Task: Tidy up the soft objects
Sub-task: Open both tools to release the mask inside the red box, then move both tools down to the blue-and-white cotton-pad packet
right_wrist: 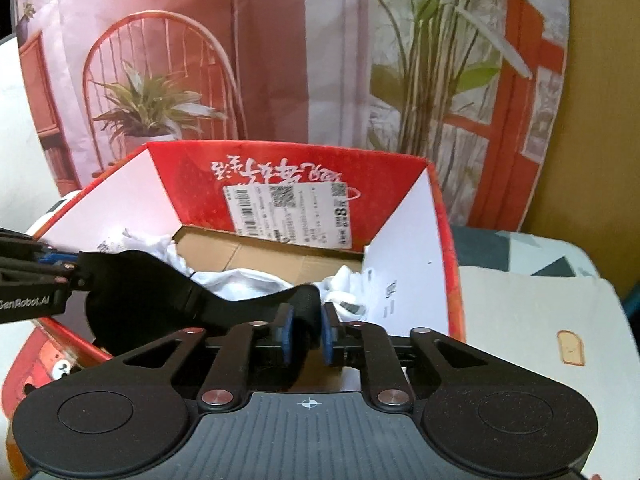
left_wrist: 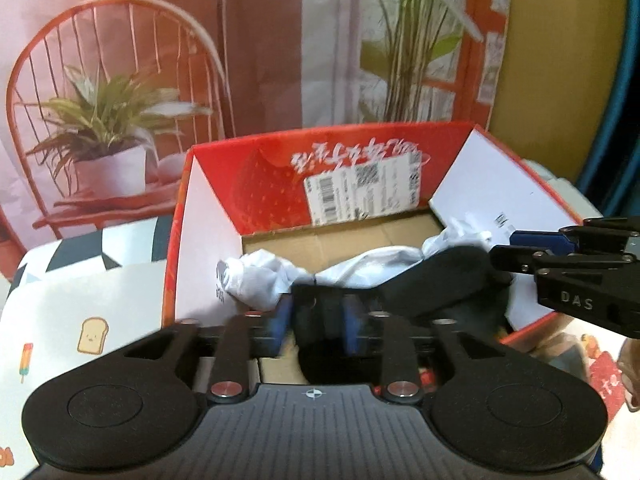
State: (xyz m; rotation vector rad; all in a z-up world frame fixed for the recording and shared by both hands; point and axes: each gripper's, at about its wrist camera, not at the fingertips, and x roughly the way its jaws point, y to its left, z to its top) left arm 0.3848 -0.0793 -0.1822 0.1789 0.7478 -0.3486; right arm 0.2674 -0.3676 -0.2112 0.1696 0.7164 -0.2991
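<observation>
Left wrist view looks down into an open red cardboard box [left_wrist: 256, 168] with white inner flaps, a strawberry print and a shipping label on its far wall. Inside it, on the brown cardboard floor, lies crumpled white cloth [left_wrist: 260, 276], and across that stretches a long black fabric item [left_wrist: 432, 276], the soft thing being put away. The left gripper [left_wrist: 316, 320] stands with its blue-padded fingers [left_wrist: 276, 320] parted to a middling gap; one end of the black fabric sits between them, and whether the pads touch it I cannot tell. At the right edge the right gripper [left_wrist: 505, 250] reaches over the box's near corner. In the right wrist view that right gripper [right_wrist: 307, 328] has its blue pads [right_wrist: 286, 330] close together with the other end of the black fabric item [right_wrist: 168, 284] pinched between them, while the left gripper [right_wrist: 78, 266] enters from the left at the fabric's far end. The box stands on a white cloth printed with toast and ice-lolly cartoons [left_wrist: 80, 320], before a backdrop picturing an orange chair and potted plants [left_wrist: 112, 92].
</observation>
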